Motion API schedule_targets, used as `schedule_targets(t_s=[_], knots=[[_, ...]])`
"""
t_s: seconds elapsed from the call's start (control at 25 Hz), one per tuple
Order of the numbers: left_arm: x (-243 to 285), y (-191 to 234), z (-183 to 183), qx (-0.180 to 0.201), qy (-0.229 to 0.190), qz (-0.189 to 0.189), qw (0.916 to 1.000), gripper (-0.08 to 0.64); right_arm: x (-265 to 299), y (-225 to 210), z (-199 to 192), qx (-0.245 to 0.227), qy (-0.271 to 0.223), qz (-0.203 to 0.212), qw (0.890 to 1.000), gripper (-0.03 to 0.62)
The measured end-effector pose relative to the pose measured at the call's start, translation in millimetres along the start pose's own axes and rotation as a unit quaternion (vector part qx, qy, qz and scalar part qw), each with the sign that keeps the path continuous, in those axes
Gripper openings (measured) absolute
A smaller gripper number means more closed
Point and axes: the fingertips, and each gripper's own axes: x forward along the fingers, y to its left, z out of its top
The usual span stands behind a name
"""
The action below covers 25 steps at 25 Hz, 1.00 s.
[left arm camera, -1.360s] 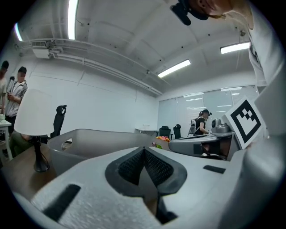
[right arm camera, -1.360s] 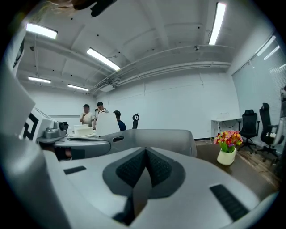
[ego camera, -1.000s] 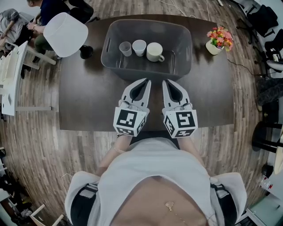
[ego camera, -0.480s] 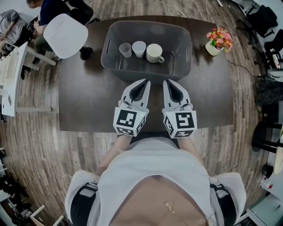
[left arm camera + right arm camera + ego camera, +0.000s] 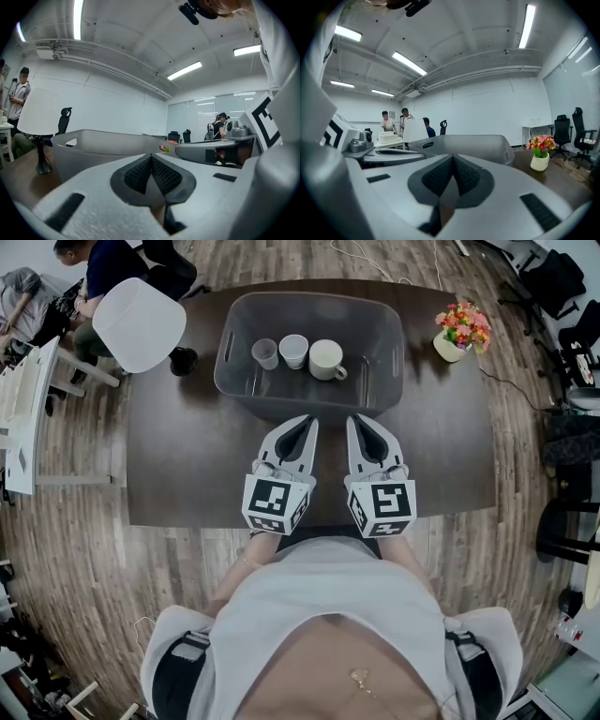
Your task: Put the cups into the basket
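A grey plastic basket [image 5: 386, 371] stands at the far middle of the dark table [image 5: 187, 456]. Inside it stand a small clear cup [image 5: 264, 352], a white cup [image 5: 293, 350] and a cream mug with a handle [image 5: 327, 358]. My left gripper [image 5: 310, 419] and right gripper [image 5: 354, 419] lie side by side just in front of the basket's near wall, both shut with nothing between their jaws. The basket's wall shows ahead of the jaws in the left gripper view [image 5: 98, 145] and the right gripper view [image 5: 473, 145].
A small pot of flowers [image 5: 461, 327] stands at the table's far right corner. A table lamp with a white shade [image 5: 141, 322] stands at the far left. People sit beyond the table's far left, and chairs stand to the right.
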Motion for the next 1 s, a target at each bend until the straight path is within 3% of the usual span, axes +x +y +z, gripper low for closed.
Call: schedule_targets(t_s=[1.0], knots=[[-5.5,9.3,-7.8,-0.013,0.014,0.007,0.9998,0.009,8.0,9.4,-4.4,-0.002,0.014,0.013,1.000,0.012]])
